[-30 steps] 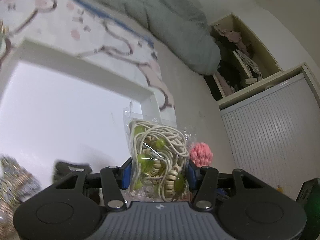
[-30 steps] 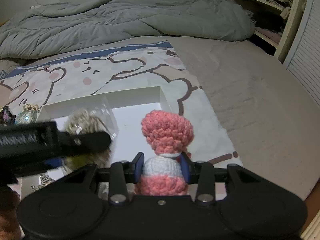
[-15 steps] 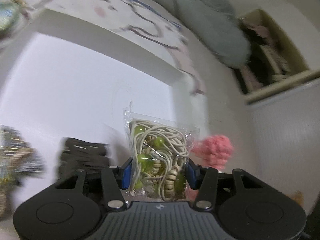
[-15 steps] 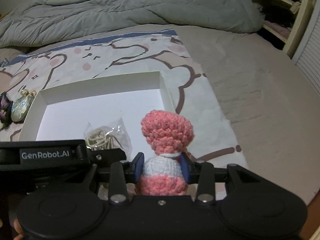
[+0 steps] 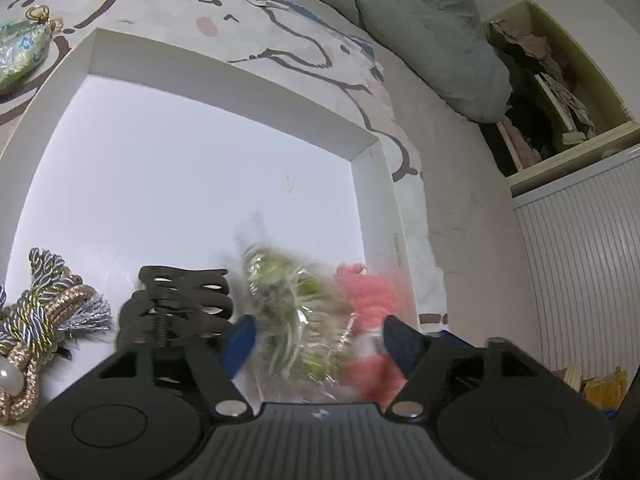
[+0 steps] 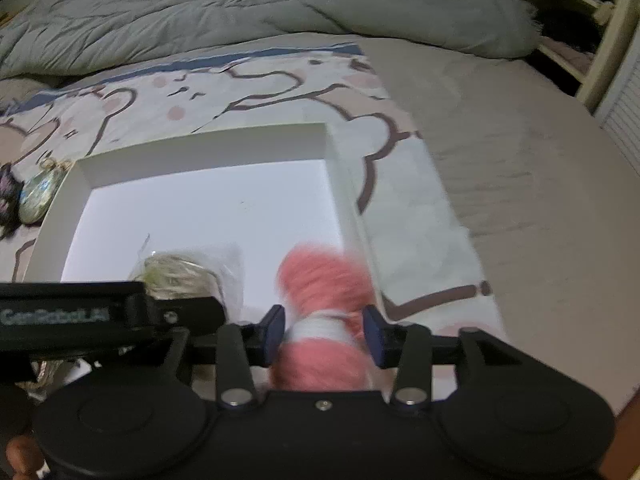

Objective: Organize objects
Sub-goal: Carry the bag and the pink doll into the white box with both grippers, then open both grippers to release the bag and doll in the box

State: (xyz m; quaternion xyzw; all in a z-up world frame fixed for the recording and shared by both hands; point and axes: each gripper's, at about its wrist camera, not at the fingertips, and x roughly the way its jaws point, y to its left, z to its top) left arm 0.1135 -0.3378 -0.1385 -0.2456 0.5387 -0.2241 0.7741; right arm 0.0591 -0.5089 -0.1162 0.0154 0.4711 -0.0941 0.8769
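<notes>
Your left gripper (image 5: 316,334) has just been opening: its blue pads now stand clear on both sides of the clear plastic bag of cream cord and green beads (image 5: 296,312), which sits blurred between them over the near right part of the shallow white cardboard box (image 5: 224,80). It is released, no longer pinched. Your right gripper (image 6: 324,334) has also been easing apart; the pink and white crocheted doll (image 6: 324,320) is between its pads, blurred, with small gaps showing at the white waist, so it looks let go, close to the box's right wall near the front corner. Inside the box, along the near edge, lie a black plastic claw hair clip (image 5: 180,304) and, at the near left corner, a knot of grey-blue and gold braided cord with a tassel (image 5: 36,312). Outside the box's far left corner, a shiny green brocade pouch (image 5: 24,50) rests on the cartoon-bear bed sheet (image 5: 280,28), with the grey quilt (image 6: 260,4) bunched along the sheet's far edge.
</notes>
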